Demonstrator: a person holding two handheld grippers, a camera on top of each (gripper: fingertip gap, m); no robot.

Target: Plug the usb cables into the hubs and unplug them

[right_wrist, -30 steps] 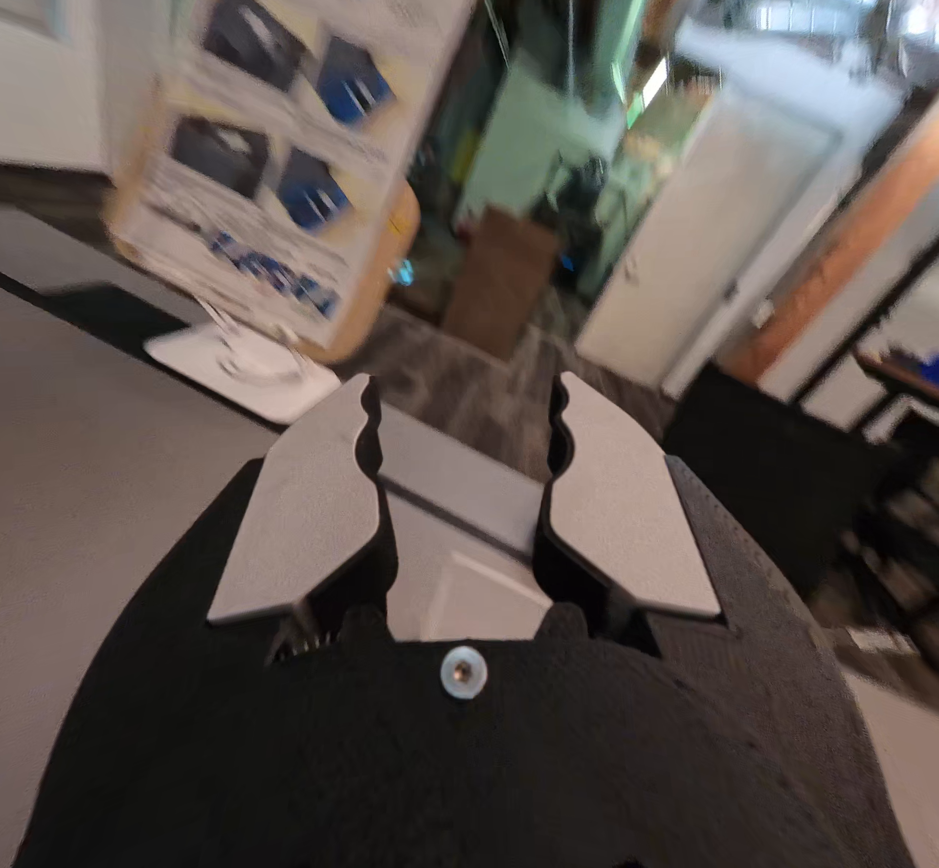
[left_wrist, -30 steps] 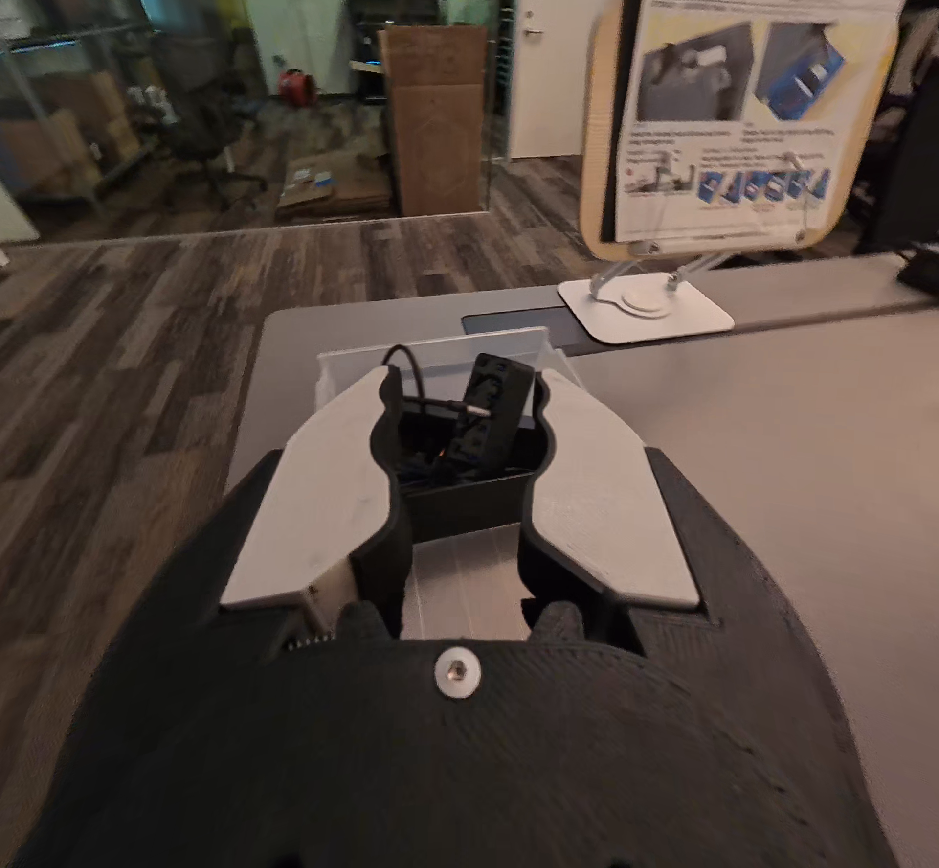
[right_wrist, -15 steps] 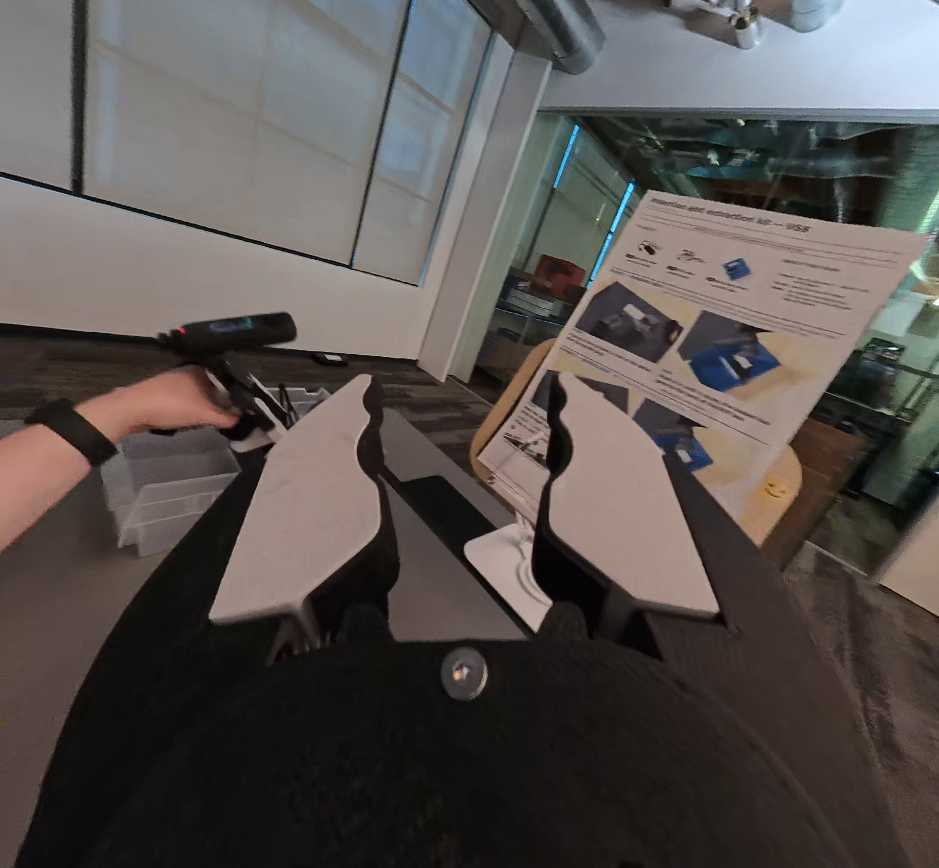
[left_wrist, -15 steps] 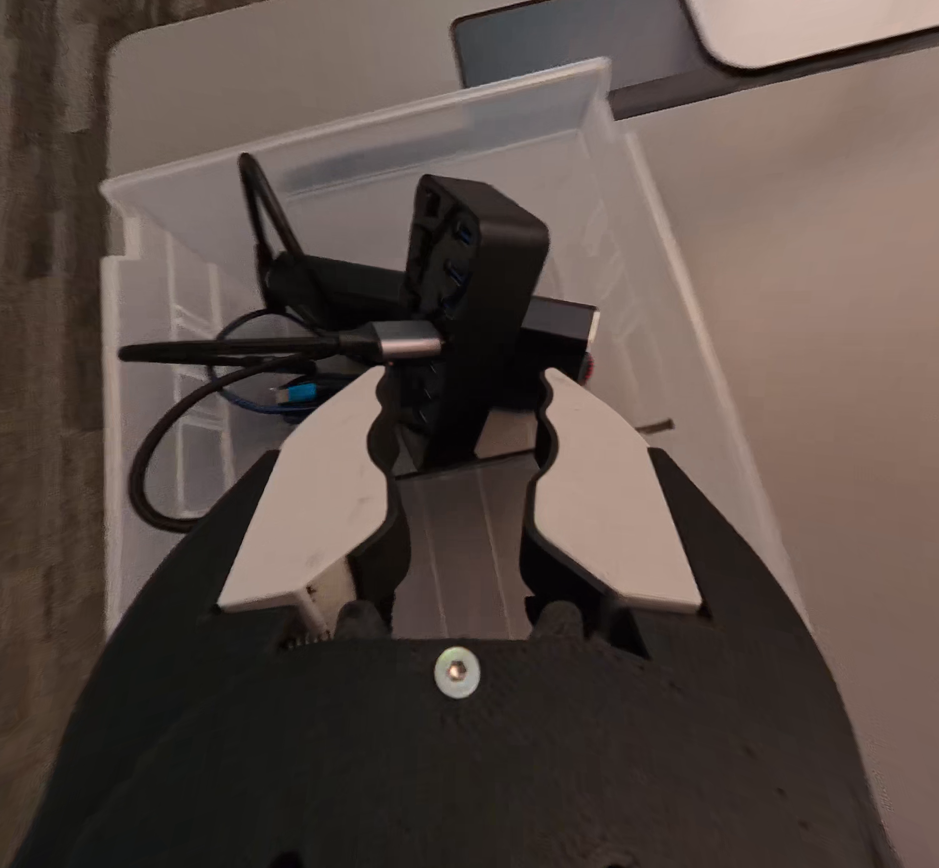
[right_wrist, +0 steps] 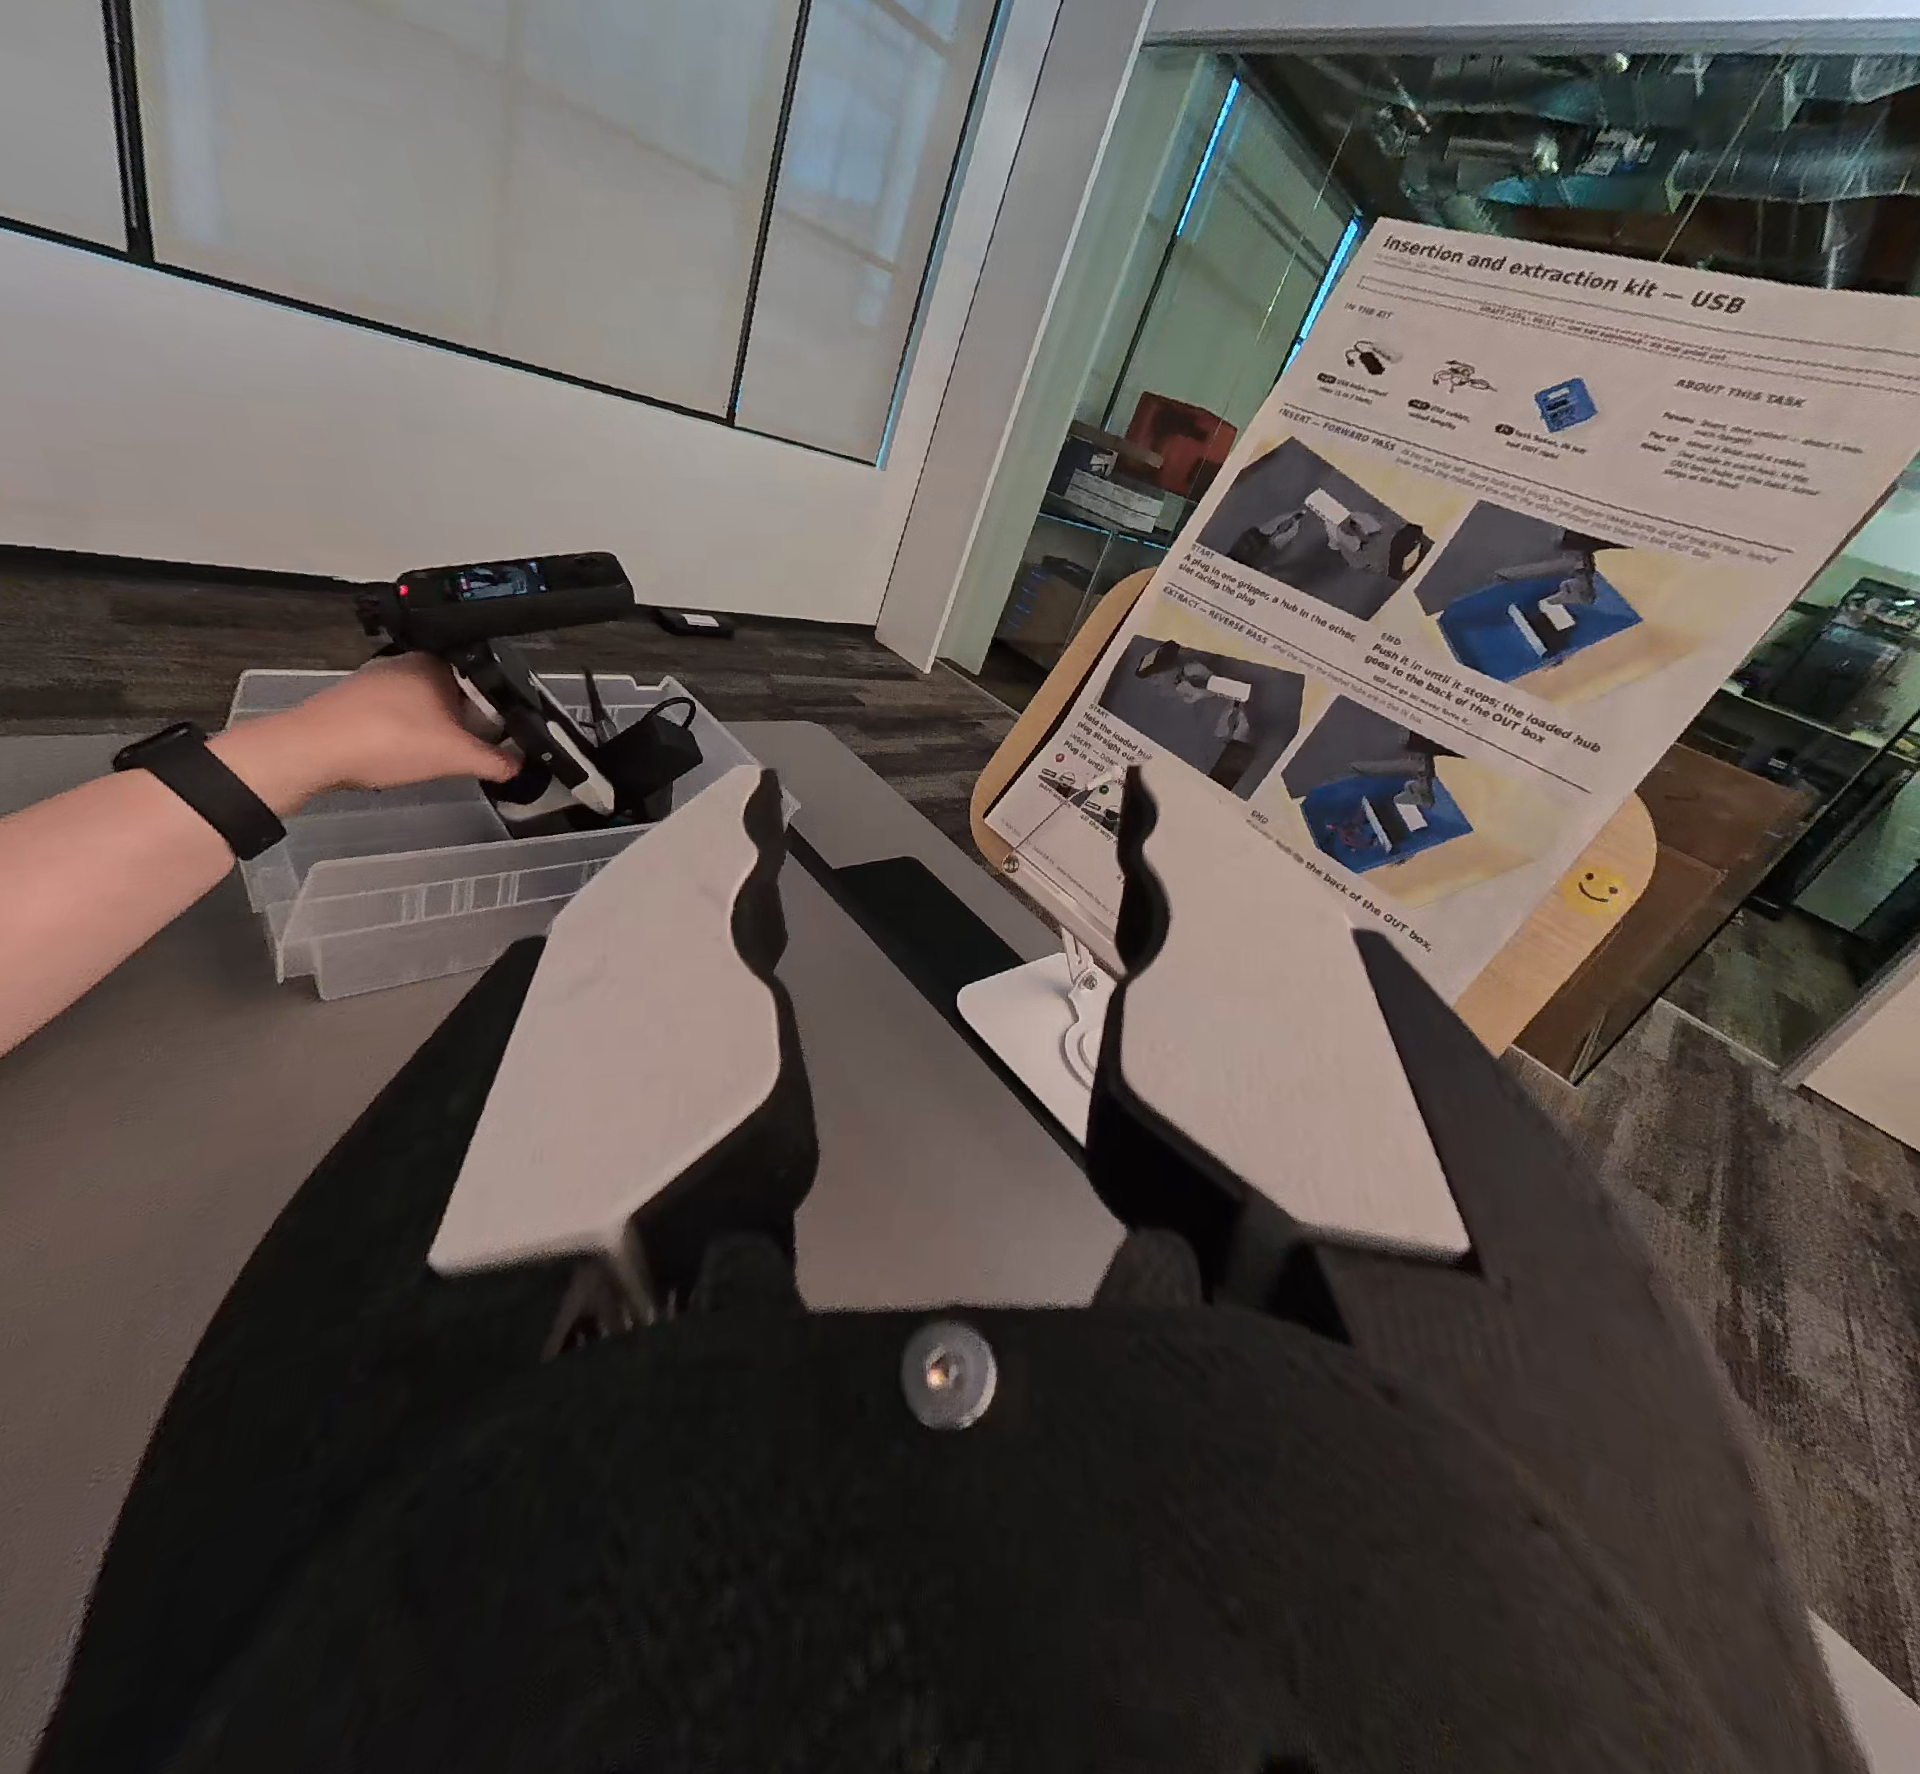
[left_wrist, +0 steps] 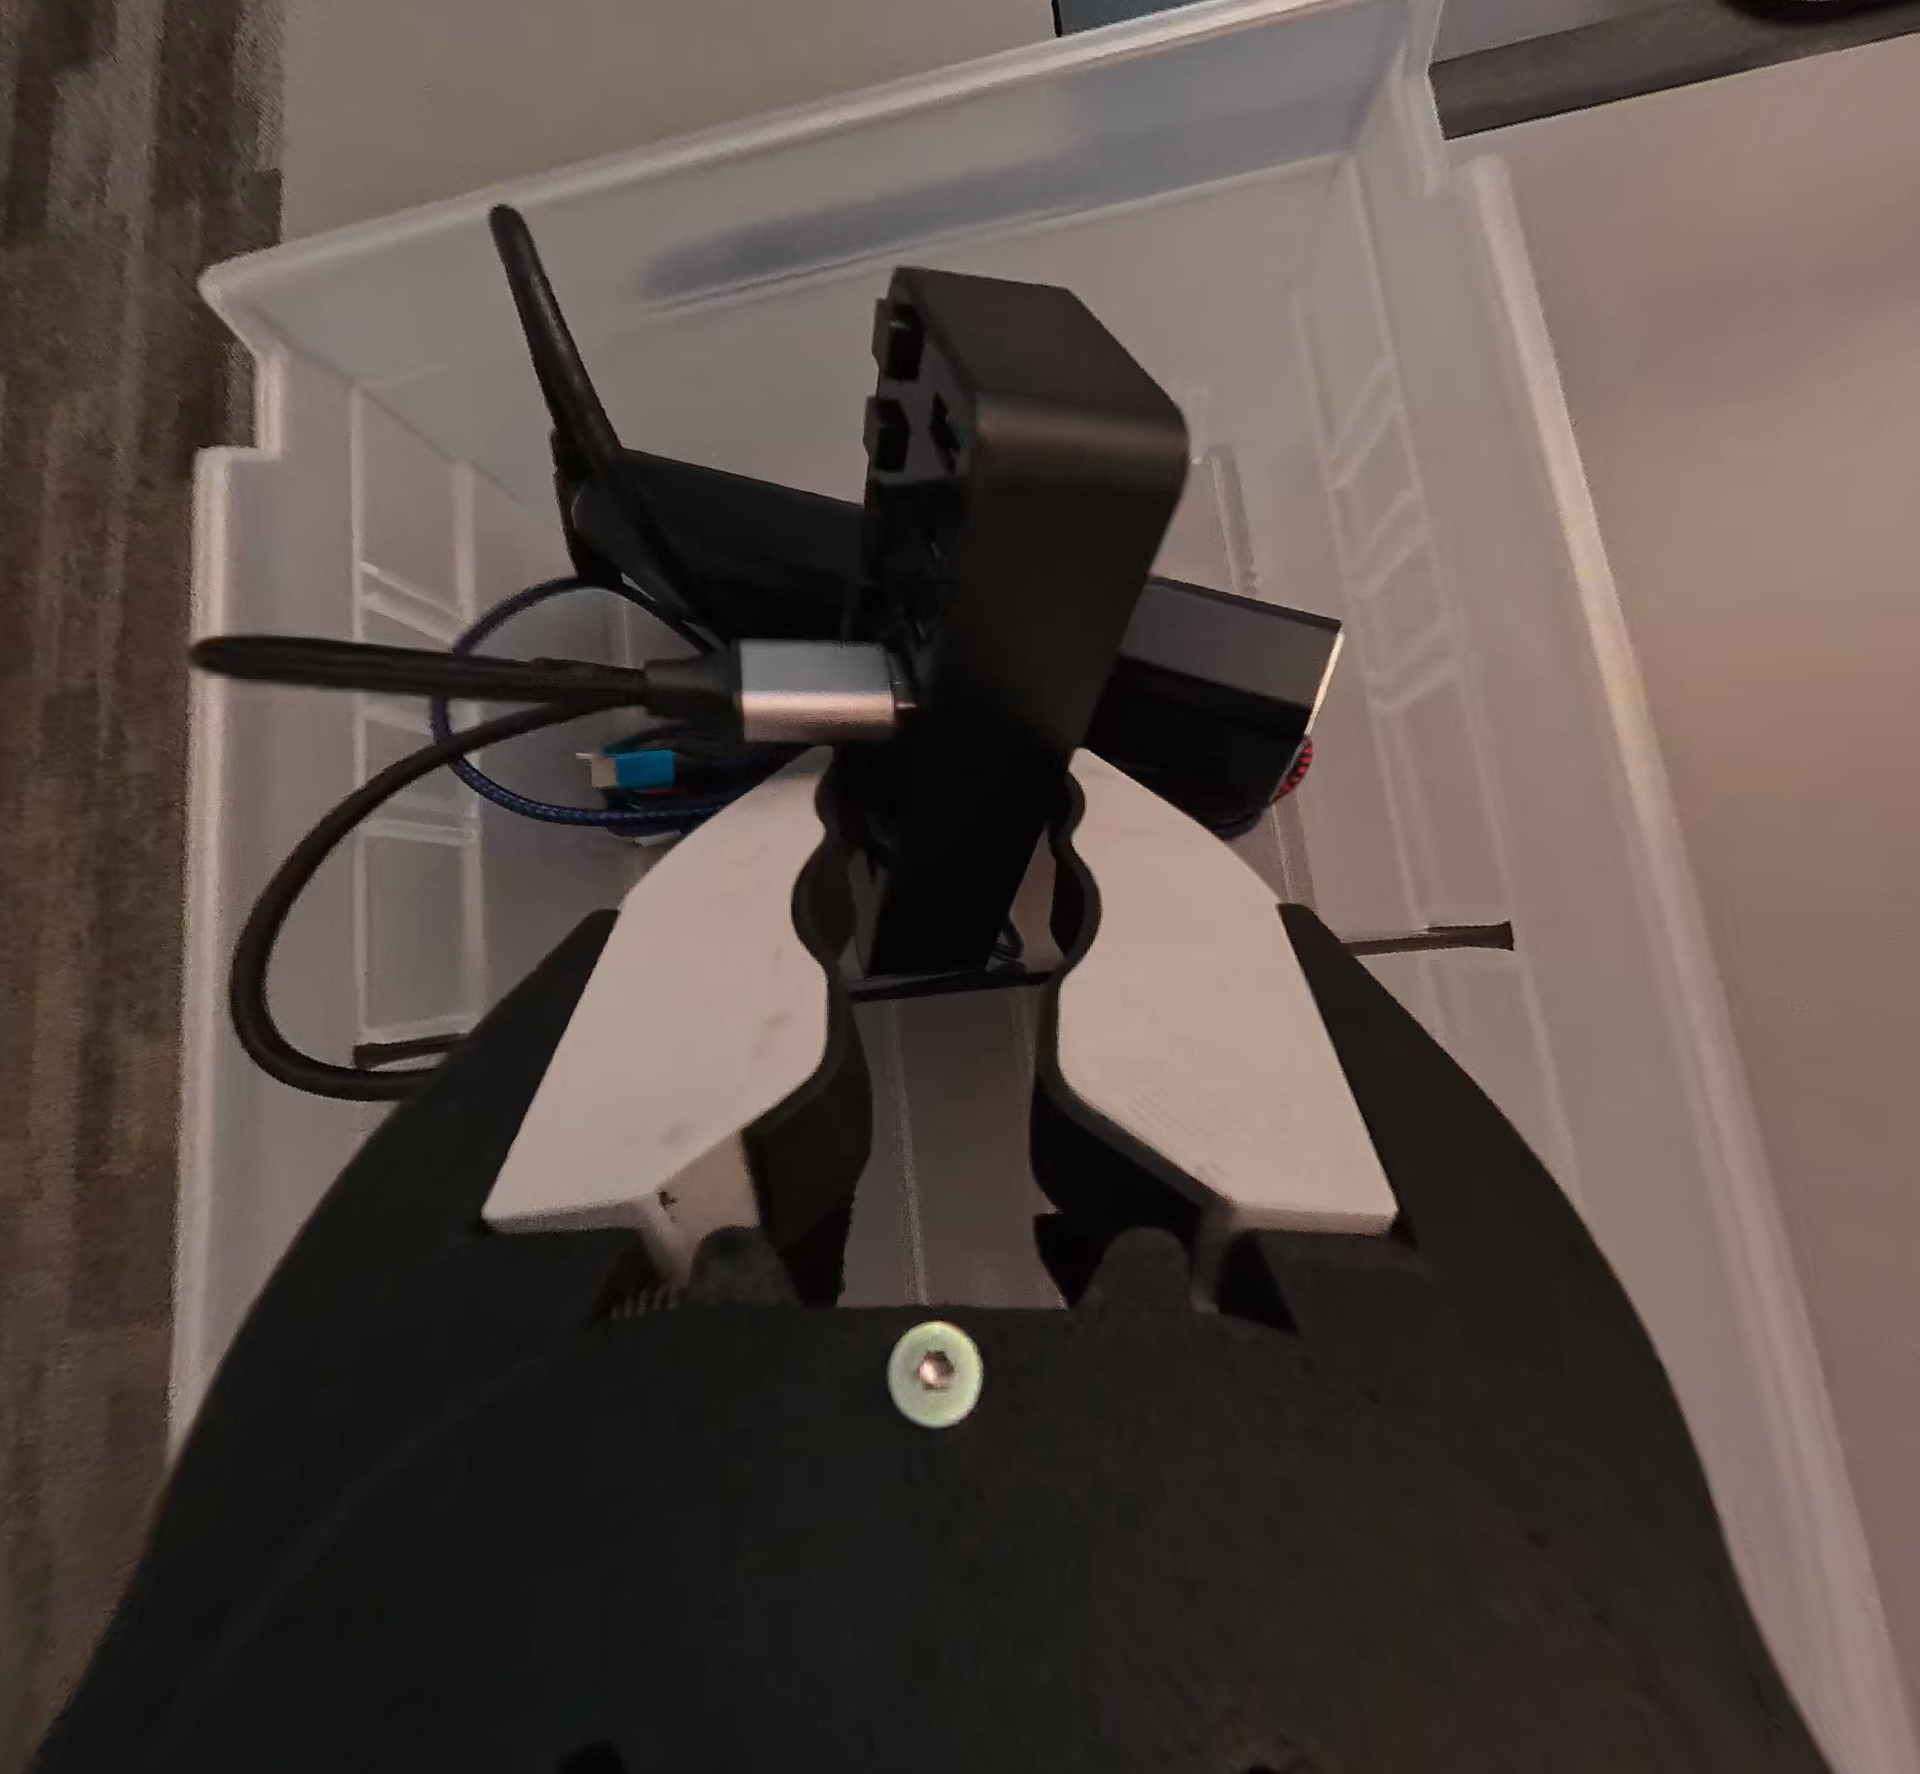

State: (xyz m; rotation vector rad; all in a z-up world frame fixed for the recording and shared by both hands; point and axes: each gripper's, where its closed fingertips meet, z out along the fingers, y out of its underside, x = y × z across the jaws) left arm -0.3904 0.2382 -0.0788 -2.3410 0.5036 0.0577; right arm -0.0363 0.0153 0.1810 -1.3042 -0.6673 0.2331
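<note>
Black hub [left_wrist: 997, 602] clamped upright in left gripper [left_wrist: 940, 851]; right gripper [right_wrist: 951, 851] released, empty.

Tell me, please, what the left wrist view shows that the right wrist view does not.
Only the left wrist view: a silver plug seated in the black hub, and a blue cable beneath.

Only the right wrist view: the hand, the open right gripper, and the instruction sheet.

Both: the clear bin and the left gripper.
</note>
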